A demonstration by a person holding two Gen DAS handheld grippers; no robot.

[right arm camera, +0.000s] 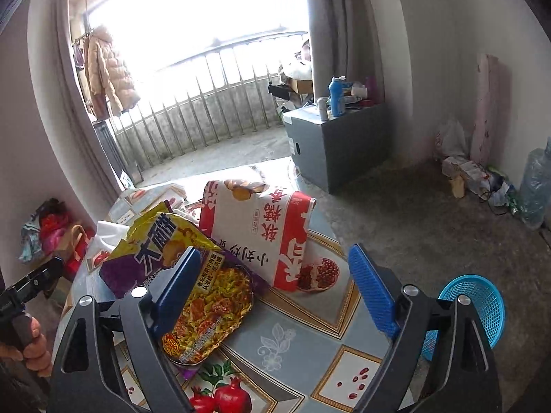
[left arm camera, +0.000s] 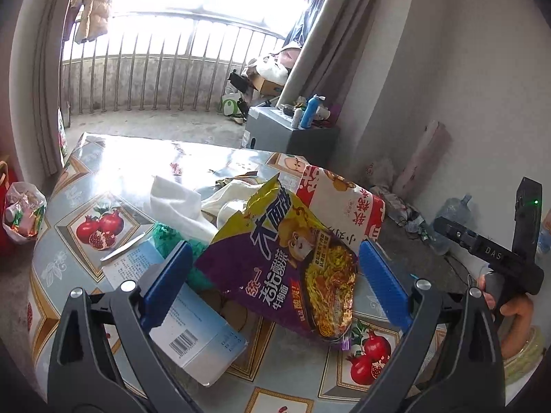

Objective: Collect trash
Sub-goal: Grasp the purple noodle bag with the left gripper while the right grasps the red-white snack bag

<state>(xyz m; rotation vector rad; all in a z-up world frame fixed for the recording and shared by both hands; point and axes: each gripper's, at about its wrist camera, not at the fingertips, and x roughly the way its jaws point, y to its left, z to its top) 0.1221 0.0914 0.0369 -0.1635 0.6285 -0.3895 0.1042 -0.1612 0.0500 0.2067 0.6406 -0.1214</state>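
A purple and yellow noodle wrapper lies on the table, between the wide-open blue pads of my left gripper. A red and white wrapper stands behind it. White tissue and a pale blue box lie to the left. In the right wrist view my right gripper is open and empty above the table; the purple wrapper lies under its left pad and the red and white wrapper just beyond. A blue mesh basket sits on the floor to the right.
A grey cabinet with bottles stands beyond the table by the curtain. A water jug and clutter lie along the right wall. A plastic bag of items sits on the floor at left. The balcony railing is behind.
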